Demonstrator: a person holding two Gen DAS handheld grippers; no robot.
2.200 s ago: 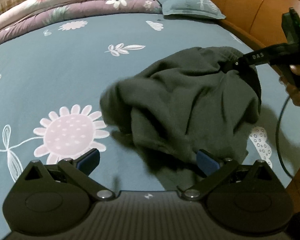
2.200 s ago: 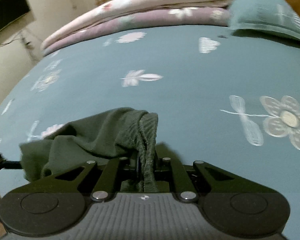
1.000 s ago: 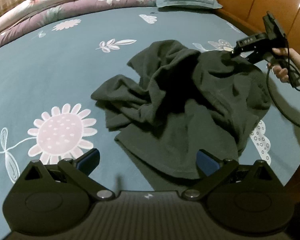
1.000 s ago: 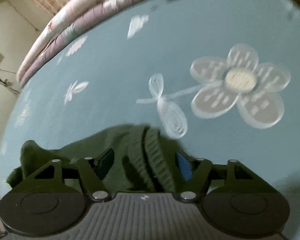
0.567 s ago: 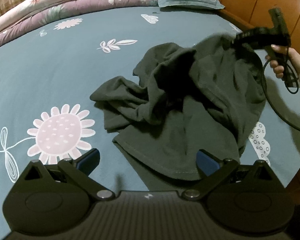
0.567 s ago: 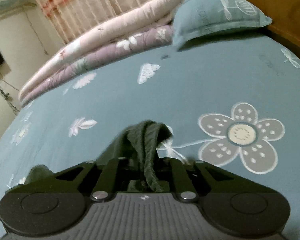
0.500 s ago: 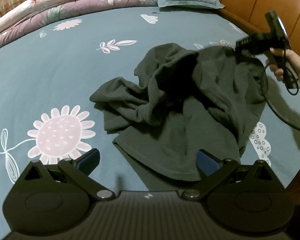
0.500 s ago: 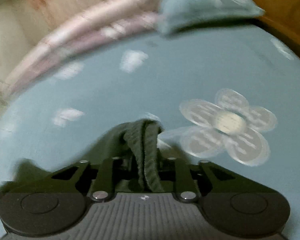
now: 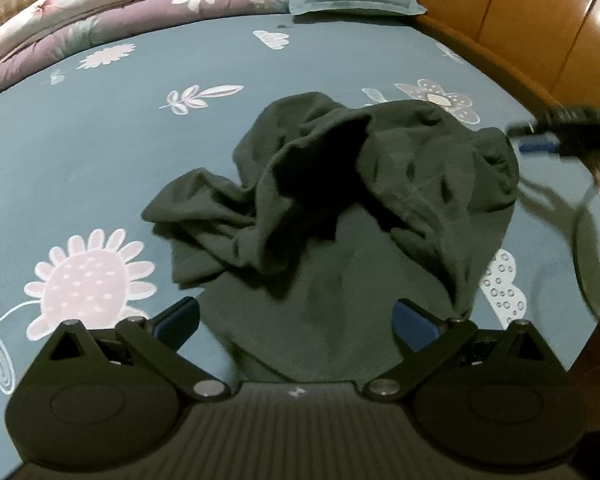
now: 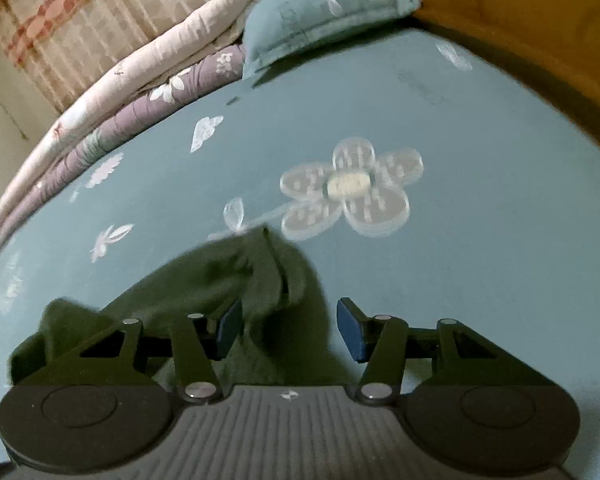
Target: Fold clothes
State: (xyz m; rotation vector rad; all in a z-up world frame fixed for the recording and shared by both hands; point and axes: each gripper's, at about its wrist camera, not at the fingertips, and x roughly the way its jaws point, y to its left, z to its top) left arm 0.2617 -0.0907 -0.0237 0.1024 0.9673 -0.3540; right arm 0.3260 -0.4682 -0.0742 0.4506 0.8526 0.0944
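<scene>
Released since half a second ago from right gripper (image 10: 290,328), now spread, with garment (image 9: 340,200) crumpled on bed (image 9: 100,140) ahead of wide-spread left gripper (image 9: 296,320); best flattened and edges found before creasing.

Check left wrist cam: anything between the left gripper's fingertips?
Yes. In the left wrist view the dark green garment lies crumpled on the bedsheet, its near hem between the open left gripper fingertips.
</scene>
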